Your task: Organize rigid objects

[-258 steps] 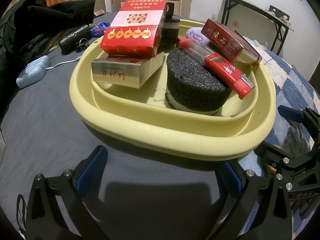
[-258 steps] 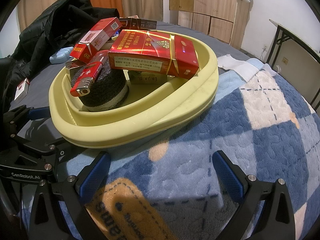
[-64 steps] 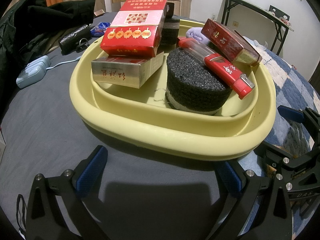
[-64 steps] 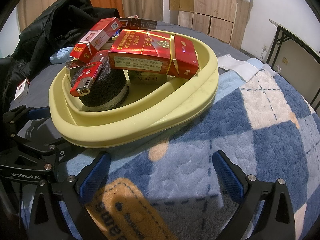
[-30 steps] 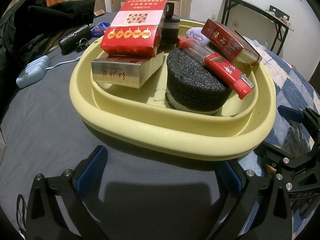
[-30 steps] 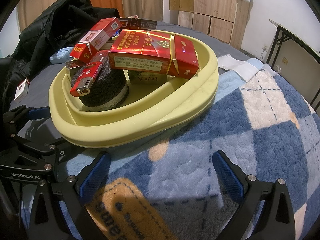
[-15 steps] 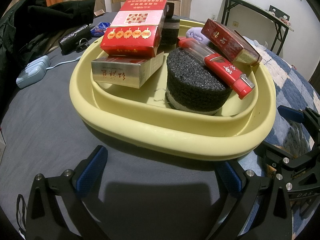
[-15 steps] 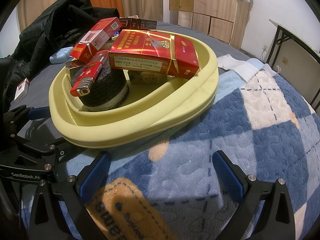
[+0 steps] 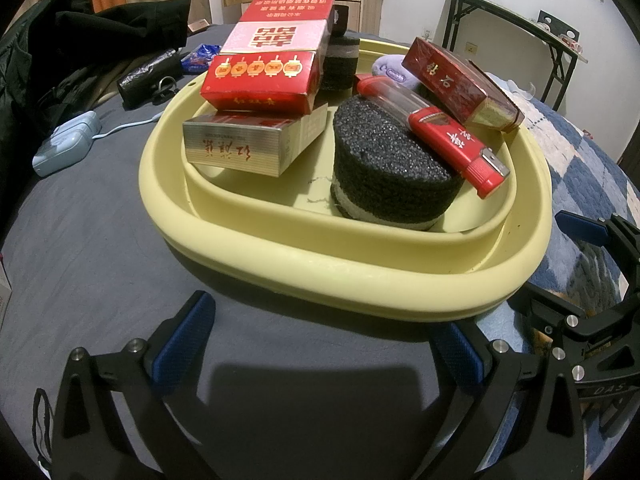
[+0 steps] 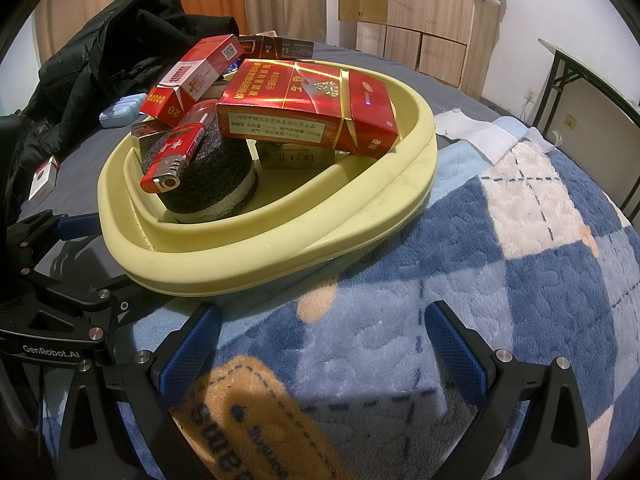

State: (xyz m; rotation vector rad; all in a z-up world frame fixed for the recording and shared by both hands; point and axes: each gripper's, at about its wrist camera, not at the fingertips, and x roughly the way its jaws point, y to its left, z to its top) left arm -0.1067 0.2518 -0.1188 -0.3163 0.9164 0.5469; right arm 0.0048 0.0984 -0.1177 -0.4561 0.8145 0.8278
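Note:
A pale yellow basin (image 9: 360,276) (image 10: 280,256) sits on the bed, filled with rigid items. Inside lie a black foam cylinder (image 9: 384,176) (image 10: 216,184), a red lighter (image 9: 448,140) (image 10: 172,160) across its top, a silver cigarette box (image 9: 240,148), a red and pink box (image 9: 268,60) stacked on it, and a dark red pack (image 9: 460,84) (image 10: 308,108) leaning on the rim. My left gripper (image 9: 320,344) stands open just in front of the basin, holding nothing. My right gripper (image 10: 320,344) is open too, over the blanket beside the basin.
A blue checked blanket (image 10: 520,260) covers the right side, a grey sheet (image 9: 80,240) the left. A light blue case with a cable (image 9: 64,148), black clothing (image 10: 112,52) and a small cigarette pack (image 10: 42,180) lie further left. A folding table (image 9: 520,28) stands behind.

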